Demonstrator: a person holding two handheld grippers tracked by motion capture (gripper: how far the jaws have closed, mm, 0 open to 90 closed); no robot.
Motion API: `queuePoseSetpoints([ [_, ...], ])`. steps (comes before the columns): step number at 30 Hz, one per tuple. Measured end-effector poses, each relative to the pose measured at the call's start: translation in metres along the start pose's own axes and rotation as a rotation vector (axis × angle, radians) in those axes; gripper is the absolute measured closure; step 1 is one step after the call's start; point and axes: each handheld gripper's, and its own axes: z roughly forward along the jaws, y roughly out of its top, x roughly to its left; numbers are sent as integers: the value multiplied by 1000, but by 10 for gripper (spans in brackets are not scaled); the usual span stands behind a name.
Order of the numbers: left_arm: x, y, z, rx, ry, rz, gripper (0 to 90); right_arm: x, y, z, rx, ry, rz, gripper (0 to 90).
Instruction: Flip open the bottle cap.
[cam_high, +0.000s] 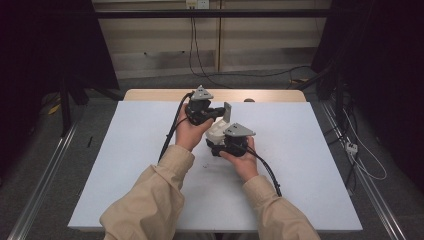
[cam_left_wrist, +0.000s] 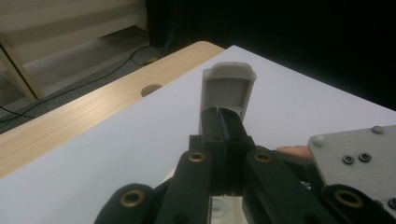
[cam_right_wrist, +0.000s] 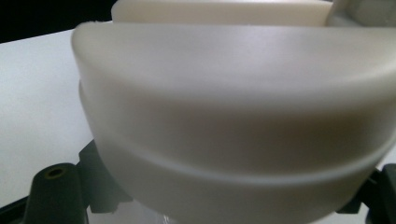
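Worktop (cam_high: 125, 165) bare around the tools; left tool (cam_left_wrist: 225, 122) clamped on the grey flap (cam_left_wrist: 228, 88); right tool (cam_high: 226, 146) gripping the white body (cam_right_wrist: 233, 121) near the far edge.

White table (cam_high: 310, 165) lies open on both sides and toward the far wooden edge (cam_high: 150, 94). At centre, the white object (cam_high: 218, 131) and both grippers crowd together, blocking passage between them.
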Motion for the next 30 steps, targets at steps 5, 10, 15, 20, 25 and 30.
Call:
queuePoseSetpoints([
  [5, -2, 2, 3, 7, -1, 13, 900, 0, 0, 0, 1, 2, -1, 186],
  [10, -1, 3, 5, 1, -7, 7, 900, 0, 0, 0, 1, 1, 0, 186],
  [15, 0, 4, 7, 2, -8, 16, 900, 0, 0, 0, 1, 2, 0, 186],
  [20, 0, 5, 9, 2, -7, 19, 900, 0, 0, 0, 1, 2, -1, 186],
  [25, 0, 6, 12, 7, -11, 27, 900, 0, 0, 0, 0, 3, 0, 186],
  [30, -1, 7, 14, 8, -10, 26, 900, 0, 0, 0, 2, 5, 2, 186],
])
